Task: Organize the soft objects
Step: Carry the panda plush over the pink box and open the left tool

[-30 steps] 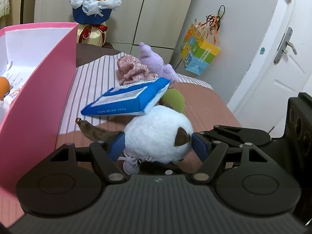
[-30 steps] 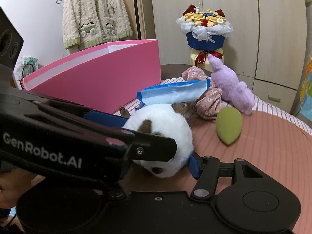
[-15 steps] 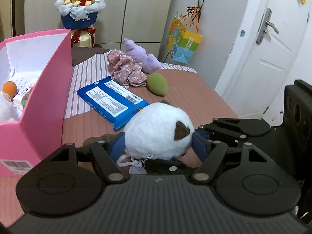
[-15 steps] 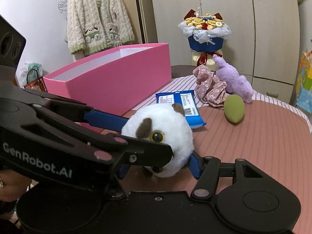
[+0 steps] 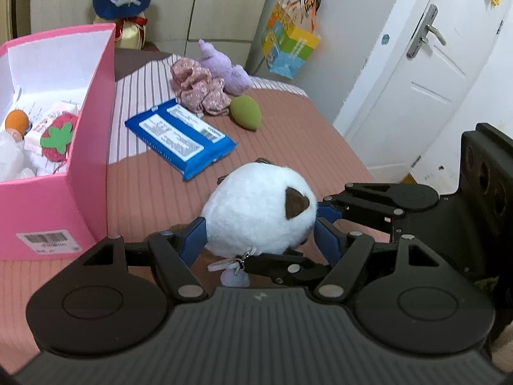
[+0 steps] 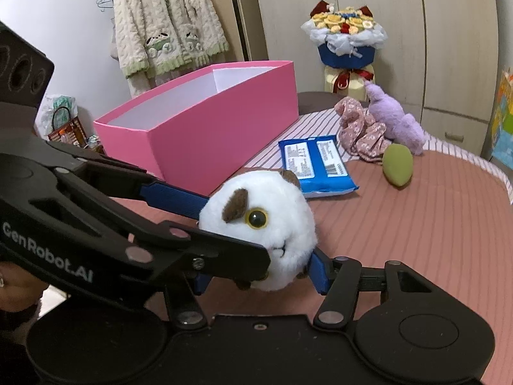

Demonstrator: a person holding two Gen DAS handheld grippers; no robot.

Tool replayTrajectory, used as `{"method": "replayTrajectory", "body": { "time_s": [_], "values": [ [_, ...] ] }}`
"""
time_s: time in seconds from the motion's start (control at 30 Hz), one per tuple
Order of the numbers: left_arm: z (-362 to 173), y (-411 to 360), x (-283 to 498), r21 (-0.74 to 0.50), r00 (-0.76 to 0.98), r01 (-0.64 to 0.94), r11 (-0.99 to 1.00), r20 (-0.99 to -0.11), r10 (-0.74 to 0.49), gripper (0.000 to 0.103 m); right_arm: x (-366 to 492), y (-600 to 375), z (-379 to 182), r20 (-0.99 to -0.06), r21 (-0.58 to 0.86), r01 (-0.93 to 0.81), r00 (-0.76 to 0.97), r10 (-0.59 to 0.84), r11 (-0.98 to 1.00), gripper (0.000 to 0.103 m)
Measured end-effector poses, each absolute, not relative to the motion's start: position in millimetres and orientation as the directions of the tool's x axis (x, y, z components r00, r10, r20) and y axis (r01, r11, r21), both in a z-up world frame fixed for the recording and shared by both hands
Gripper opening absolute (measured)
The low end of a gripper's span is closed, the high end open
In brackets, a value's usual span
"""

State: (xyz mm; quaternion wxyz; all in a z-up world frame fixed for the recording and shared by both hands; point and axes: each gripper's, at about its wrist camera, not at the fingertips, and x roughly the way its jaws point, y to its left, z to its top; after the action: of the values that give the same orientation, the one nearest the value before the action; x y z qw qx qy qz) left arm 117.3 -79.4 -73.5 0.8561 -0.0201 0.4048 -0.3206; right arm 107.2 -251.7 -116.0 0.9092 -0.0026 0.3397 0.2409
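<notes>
- My left tongs (image 5: 259, 234) stand about half open, blue pads pressed into the flanks of the white plush toy (image 5: 259, 208), which sits raised off the bed (image 5: 320, 147).
- My right tongs (image 6: 256, 272) clamp the same toy from the other side; their jaws have just been closing a little, the toy between them.
- So both hands share the load, neither nearer than the other.
- The toy is round, with no real long axis to align.
- The pink box (image 5: 93, 134) lies up and to the left of the toy in the left view, along the bed's left edge; its open top shows a strawberry plush (image 5: 57, 138).
- I judge the carry goes leftward, over the box's near wall.
</notes>
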Motion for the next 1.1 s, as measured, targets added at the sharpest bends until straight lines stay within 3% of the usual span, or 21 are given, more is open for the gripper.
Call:
{"method": "replayTrajectory", "body": {
  "time_s": [0.53, 1.1],
  "values": [
    [-58, -33, 102, -0.403, 0.415, 0.473, 0.783, -0.682, -0.602, 0.071, 90, -213, -78, -0.704, 0.096, -0.527, 0.564, 0.431, 0.845, 0.061],
    [-4, 38, 72, -0.323, 0.487, 0.426, 0.845, -0.705, -0.516, 0.07, 66, -146, -36, -0.628, 0.048, -0.647, 0.573, 0.527, 0.761, 0.062]
  ]
}}
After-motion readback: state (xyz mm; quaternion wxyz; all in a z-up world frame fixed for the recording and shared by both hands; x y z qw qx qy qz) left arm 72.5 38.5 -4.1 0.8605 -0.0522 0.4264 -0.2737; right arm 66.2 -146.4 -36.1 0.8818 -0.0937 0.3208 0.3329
